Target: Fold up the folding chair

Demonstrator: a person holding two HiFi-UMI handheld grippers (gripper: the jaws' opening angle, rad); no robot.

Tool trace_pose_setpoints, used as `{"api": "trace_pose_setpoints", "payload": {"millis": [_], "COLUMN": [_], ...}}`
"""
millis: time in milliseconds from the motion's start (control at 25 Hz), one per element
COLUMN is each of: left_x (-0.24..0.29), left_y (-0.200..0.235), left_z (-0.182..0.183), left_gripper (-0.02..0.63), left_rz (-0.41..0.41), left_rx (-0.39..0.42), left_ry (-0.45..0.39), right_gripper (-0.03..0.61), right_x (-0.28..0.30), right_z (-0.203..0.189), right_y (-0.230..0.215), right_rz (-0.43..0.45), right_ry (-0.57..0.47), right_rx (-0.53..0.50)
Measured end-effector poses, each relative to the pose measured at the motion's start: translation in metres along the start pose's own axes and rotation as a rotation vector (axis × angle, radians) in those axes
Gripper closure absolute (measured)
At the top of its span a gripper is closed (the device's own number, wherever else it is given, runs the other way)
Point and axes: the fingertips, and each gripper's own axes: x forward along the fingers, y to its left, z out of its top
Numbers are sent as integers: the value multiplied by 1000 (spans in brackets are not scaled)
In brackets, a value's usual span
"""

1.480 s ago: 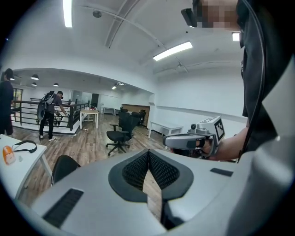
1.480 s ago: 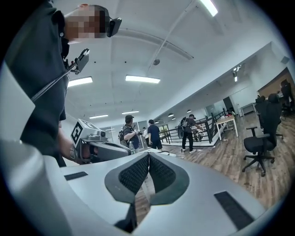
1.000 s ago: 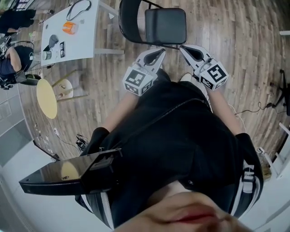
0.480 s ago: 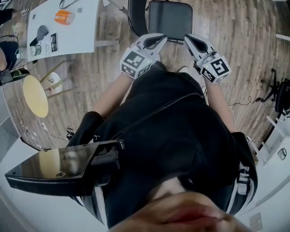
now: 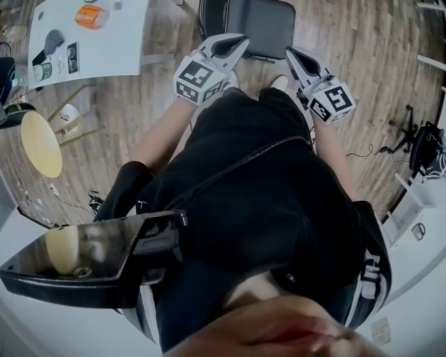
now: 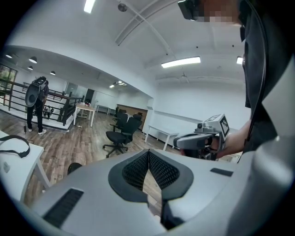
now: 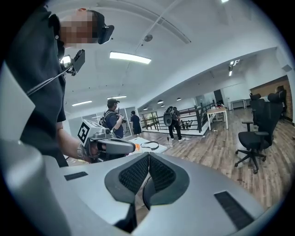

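1. the folding chair [image 5: 261, 24] is found at the top edge of the head view. it stands on the wooden floor [image 5: 369, 63], with its black seat laid flat and not folded up.
2. the left gripper [image 5: 239, 43] is held at the seat's front left corner. its tips overlap the seat's edge in the head view, but whether the chair is touched cannot be told.
3. in the left gripper view, its two ribbed pads are seen pressed together at the tips, and nothing is clamped between them.
4. the right gripper [image 5: 291, 54] is held close by the seat's front right corner. contact cannot be judged there either.
5. in the right gripper view, its pads are likewise brought fully together, and nothing is held.
6. both grippers are pointed ahead and a little downward, side by side but apart. the marker cubes are turned back toward the person's dark-clothed body.
7. a white table [image 5: 104, 52] is seen to the left of the chair. an orange object [image 5: 90, 15] and a few small items are laid on it.
8. a round yellow stool top [image 5: 40, 143] is seen lower at the left, well apart from the chair.
9. in the left gripper view, black office chairs [image 6: 120, 131] and a person with a backpack [image 6: 36, 103] are seen far across the room.
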Motion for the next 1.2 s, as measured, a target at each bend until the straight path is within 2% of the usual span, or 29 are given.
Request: {"api": "trace_pose_setpoints", "payload": {"millis": [320, 480, 560, 680, 920, 1080, 1200], "left_x": [37, 71, 89, 110, 126, 121, 108], "left_y": [-2, -7, -6, -2, 30, 74, 122], "left_z": [4, 7, 8, 9, 20, -1, -25], "left_gripper": [607, 607, 607, 607, 607, 607, 607], "left_rz": [62, 119, 149, 195, 295, 330, 373], "left_rx": [8, -11, -20, -18, -50, -62, -95], "left_ry": [28, 45, 64, 99, 94, 173, 262], "right_gripper": [566, 566, 566, 566, 565, 565, 565], "right_x": [-3, -12, -13, -9, 21, 48, 68], "right_z": [-5, -20, -25, -38, -73, -109, -153], "right_y": [-37, -68, -86, -115, -169, -195, -215], "right_rz": [76, 128, 162, 192, 214, 196, 157], "right_ry": [0, 64, 82, 99, 161, 211, 264], "right_rx": [19, -63, -68, -21, 44, 150, 249]}}
